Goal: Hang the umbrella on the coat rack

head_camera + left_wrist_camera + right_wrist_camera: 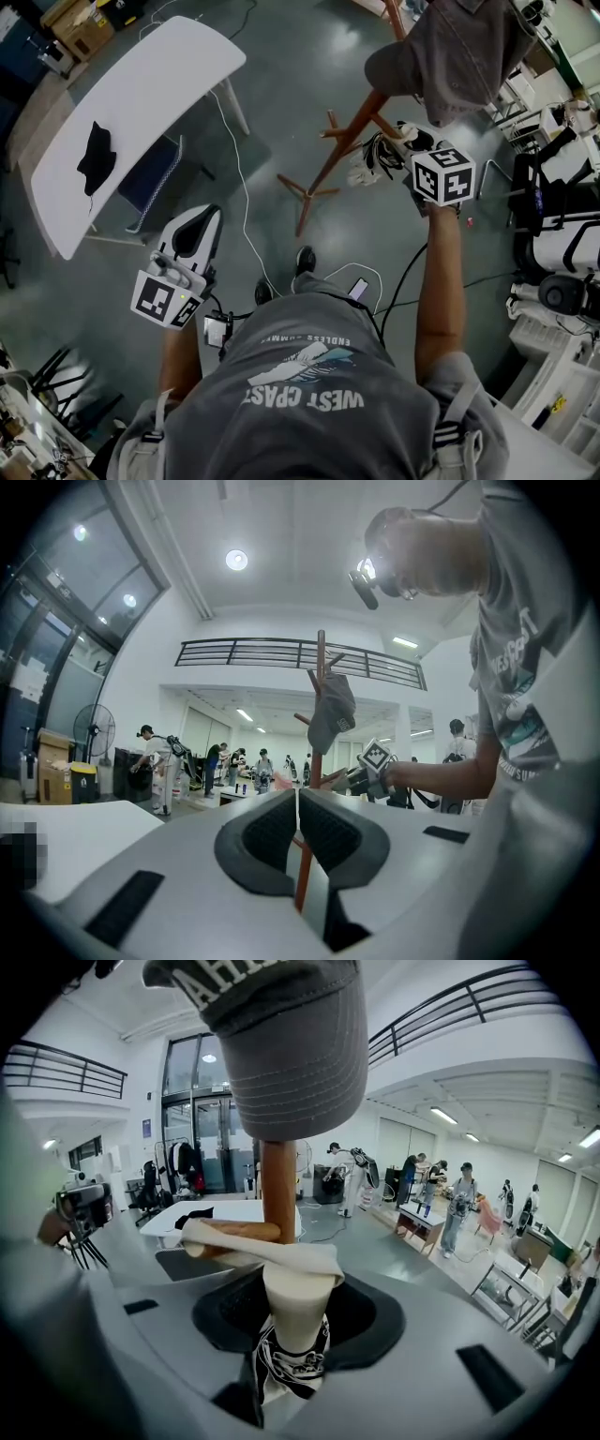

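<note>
Held tight between fingers (364, 1319) of right gripper (292, 1335), umbrella (298, 1302) with strap (281, 1258) across coat rack (278, 1180) peg (239, 1232); left gripper (298, 822) closed, empty; seat strap before releasing.

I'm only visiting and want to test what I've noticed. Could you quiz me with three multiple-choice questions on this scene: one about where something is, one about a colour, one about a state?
1. Where does the black cloth lie?
A. on the white table
B. on the floor
C. on a chair

2. What colour is the cap on the coat rack?
A. red
B. grey
C. yellow

3. What is the right gripper doing?
A. open and empty
B. shut on the umbrella
C. shut on the cap

Answers:
1 A: the head view shows the dark cloth on the white tabletop.
2 B: the cap above the wooden pole is plainly grey.
3 B: in the right gripper view the jaws close on the cream umbrella.
</note>
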Tool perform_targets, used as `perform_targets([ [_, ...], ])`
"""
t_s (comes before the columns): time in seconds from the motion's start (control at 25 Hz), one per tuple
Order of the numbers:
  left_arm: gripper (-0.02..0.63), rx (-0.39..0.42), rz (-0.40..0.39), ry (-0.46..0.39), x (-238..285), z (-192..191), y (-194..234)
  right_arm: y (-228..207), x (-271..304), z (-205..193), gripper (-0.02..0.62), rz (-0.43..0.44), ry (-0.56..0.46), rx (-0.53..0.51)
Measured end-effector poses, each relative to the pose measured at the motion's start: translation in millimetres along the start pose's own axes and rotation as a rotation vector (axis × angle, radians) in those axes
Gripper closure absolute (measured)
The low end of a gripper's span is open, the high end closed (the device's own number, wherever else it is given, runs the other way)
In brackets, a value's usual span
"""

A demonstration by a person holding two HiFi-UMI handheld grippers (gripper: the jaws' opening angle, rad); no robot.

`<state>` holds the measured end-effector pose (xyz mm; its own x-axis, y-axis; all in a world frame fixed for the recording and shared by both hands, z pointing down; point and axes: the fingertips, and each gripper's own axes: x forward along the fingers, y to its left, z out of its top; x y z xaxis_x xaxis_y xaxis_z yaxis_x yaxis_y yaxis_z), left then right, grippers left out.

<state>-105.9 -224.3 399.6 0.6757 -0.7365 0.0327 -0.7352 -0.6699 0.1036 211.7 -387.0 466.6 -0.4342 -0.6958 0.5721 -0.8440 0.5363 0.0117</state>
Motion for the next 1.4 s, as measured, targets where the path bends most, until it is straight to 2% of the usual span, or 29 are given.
perform_targets([
  [0.44, 0.581, -0.003, -0.005, -0.004, 2.5, -1.6, -1.5, -10.2, -11.3, 17.3, 0.428, -0.038, 0.023, -0.114],
  [0.88, 0.581, -0.015, -0.002, 0.005, 6.2, -4.5, 5.3, -13.6, 1.2, 17.3, 0.428, 0.023, 0.159, -0.117],
  [1.24, 0.581, -0.024, -0.001, 0.01, 11.9, -6.9, 9.5, -7.3, -14.0, 29.6, 0.428, 0.018, 0.183, -0.233],
  [1.4, 0.581, -0.027, -0.009, 0.005, 15.1, -8.0, 6.9, -1.3, -22.7, 37.6, 0.426, 0.047, 0.156, -0.228],
])
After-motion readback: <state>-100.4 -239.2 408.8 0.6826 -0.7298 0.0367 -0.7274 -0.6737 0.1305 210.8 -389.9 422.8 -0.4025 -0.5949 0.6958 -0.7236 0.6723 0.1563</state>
